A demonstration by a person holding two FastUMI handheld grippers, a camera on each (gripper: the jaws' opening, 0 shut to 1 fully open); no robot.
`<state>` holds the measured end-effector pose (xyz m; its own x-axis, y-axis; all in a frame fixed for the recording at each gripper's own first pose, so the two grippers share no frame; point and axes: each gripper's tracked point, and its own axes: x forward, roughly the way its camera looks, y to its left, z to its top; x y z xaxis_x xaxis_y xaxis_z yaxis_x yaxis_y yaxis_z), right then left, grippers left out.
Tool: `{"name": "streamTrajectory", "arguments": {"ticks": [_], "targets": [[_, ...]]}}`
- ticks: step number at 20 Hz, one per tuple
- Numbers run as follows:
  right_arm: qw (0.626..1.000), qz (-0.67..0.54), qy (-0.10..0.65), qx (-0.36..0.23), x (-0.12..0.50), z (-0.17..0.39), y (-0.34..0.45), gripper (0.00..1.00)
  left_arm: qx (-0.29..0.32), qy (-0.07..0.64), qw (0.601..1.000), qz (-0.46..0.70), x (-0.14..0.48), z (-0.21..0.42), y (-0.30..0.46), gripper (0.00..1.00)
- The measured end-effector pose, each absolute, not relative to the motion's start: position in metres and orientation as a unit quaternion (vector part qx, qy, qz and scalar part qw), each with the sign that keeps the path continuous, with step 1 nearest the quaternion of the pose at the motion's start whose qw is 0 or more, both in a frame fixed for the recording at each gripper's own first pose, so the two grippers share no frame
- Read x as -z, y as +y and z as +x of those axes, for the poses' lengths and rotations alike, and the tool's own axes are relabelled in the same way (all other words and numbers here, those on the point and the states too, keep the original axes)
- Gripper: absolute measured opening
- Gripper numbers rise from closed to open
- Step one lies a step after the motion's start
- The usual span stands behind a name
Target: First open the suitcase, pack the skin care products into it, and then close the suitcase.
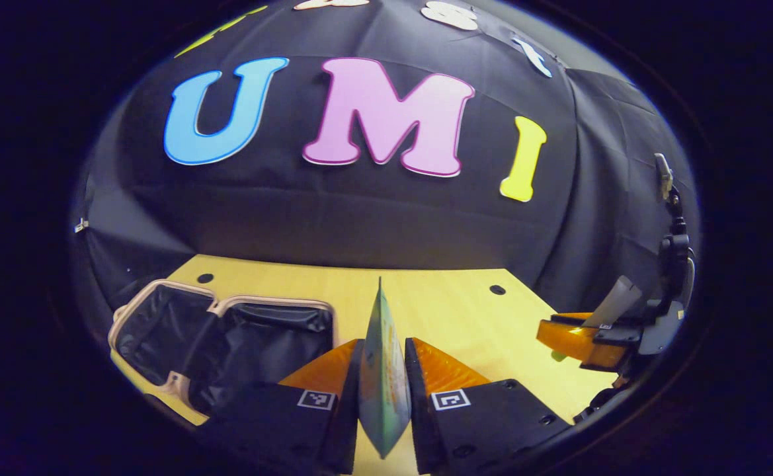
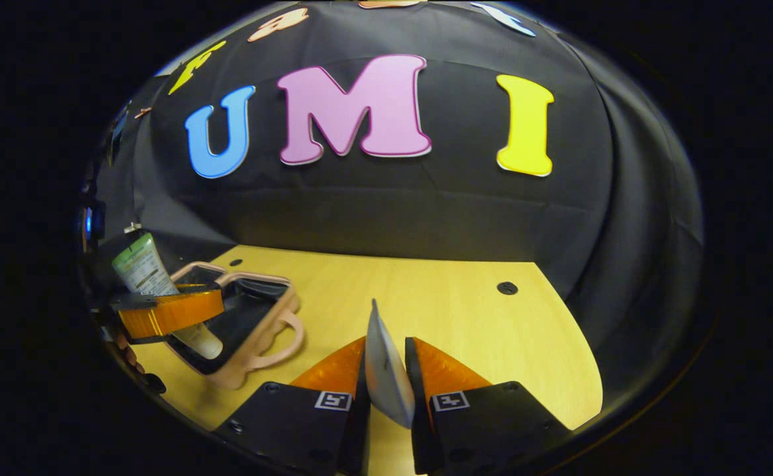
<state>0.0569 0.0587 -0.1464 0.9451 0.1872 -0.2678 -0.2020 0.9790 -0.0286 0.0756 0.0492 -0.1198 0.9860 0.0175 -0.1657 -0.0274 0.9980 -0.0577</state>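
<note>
The suitcase (image 1: 227, 337) lies open on the counter (image 1: 465, 311), lining exposed, so packing is under way. The left claw (image 1: 384, 370) pinches a green tube (image 2: 145, 274) by its flat crimped end, likely so the cap end can drop in first; the right gripper view shows it just above the open case. The right claw (image 2: 386, 373) pinches a pale tube (image 2: 386, 370) edge-on, well apart from the suitcase.

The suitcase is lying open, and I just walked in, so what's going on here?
A person is packing skin care products with a tool in each hand. The left tool is shut on a green tube, near the open suitcase on the table. The right tool is shut on a white tube. Neither tube is in yet.
</note>
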Motion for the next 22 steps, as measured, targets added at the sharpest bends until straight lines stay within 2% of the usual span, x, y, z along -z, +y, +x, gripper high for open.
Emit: {"name": "streamTrajectory", "arguments": {"ticks": [4, 5, 7, 11, 12, 16, 17, 18, 20, 22], "targets": [[0.981, -0.027, 0.134, -0.139, 0.133, 0.043, 0.115, 0.29, -0.028, 0.154, 0.987, -0.037, 0.145, 0.082, 0.124, 0.41], [0.979, -0.025, 0.135, -0.149, 0.130, 0.039, 0.128, 0.29, -0.028, 0.175, 0.983, -0.041, 0.156, 0.085, 0.142, 0.36], [0.977, -0.035, 0.134, -0.165, 0.127, 0.036, 0.147, 0.29, -0.029, 0.214, 0.975, -0.048, 0.176, 0.100, 0.168, 0.39], [0.973, -0.036, 0.139, -0.181, 0.132, 0.030, 0.169, 0.29, 0.010, 0.313, 0.948, -0.057, 0.217, 0.129, 0.182, 0.37], [0.972, -0.032, 0.143, -0.183, 0.135, 0.029, 0.173, 0.29, 0.016, 0.342, 0.938, -0.058, 0.227, 0.133, 0.184, 0.40], [0.970, -0.032, 0.157, -0.184, 0.145, 0.027, 0.177, 0.29, 0.027, 0.434, 0.900, -0.015, 0.264, 0.140, 0.205, 0.29], [0.969, -0.026, 0.160, -0.185, 0.148, 0.025, 0.179, 0.29, 0.026, 0.454, 0.891, 0.004, 0.268, 0.140, 0.213, 0.31], [0.969, -0.024, 0.164, -0.184, 0.150, 0.026, 0.180, 0.29, 0.012, 0.468, 0.883, 0.031, 0.273, 0.141, 0.225, 0.22], [0.967, -0.030, 0.168, -0.188, 0.152, 0.024, 0.183, 0.29, -0.017, 0.444, 0.893, 0.073, 0.264, 0.151, 0.247, 0.22], [0.965, -0.033, 0.172, -0.195, 0.155, 0.022, 0.189, 0.29, -0.015, 0.409, 0.909, 0.072, 0.242, 0.152, 0.243, 0.33]]}}
